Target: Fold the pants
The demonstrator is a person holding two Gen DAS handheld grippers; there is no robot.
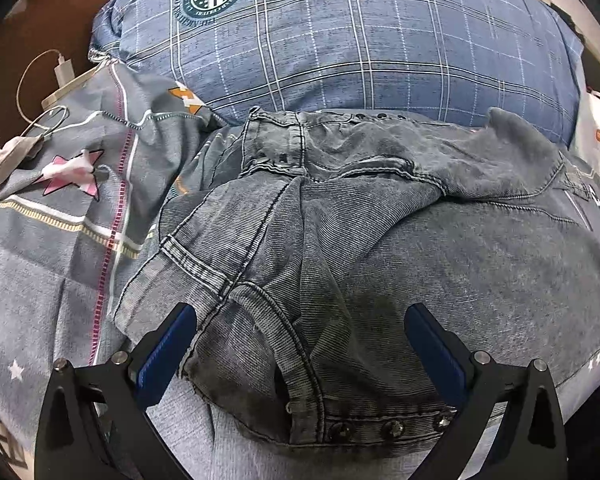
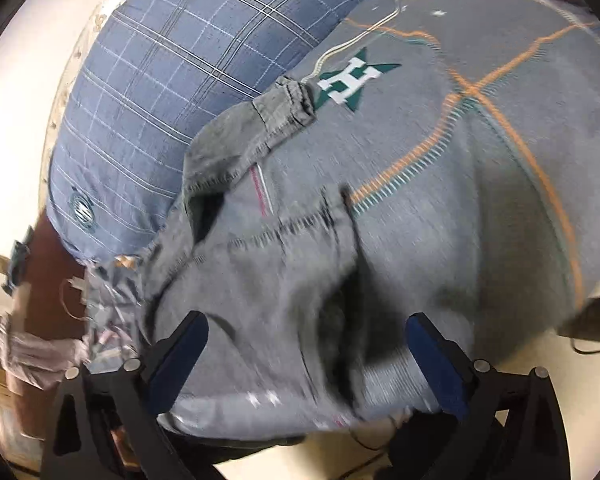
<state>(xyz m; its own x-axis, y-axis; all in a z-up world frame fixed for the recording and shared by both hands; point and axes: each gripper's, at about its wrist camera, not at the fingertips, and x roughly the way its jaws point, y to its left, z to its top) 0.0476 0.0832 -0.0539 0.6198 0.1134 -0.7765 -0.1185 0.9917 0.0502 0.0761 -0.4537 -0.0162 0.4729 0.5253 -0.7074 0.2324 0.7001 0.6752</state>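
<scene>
While the faded grey denim pants (image 1: 320,240) are spread in a rumpled heap on the grey patterned bedspread (image 1: 60,240), both claws are held wide apart with nothing gripped. The left claw (image 1: 300,340) is poised right over the waistband end of the pants, studs visible just below it. The right claw (image 2: 306,344) is seen over another part of the pants, though that view is blurred. A blue plaid pillow (image 1: 340,40) is found just beyond the pants, and a white charger with cable (image 1: 62,74) lies further off to the pillow's left.
</scene>
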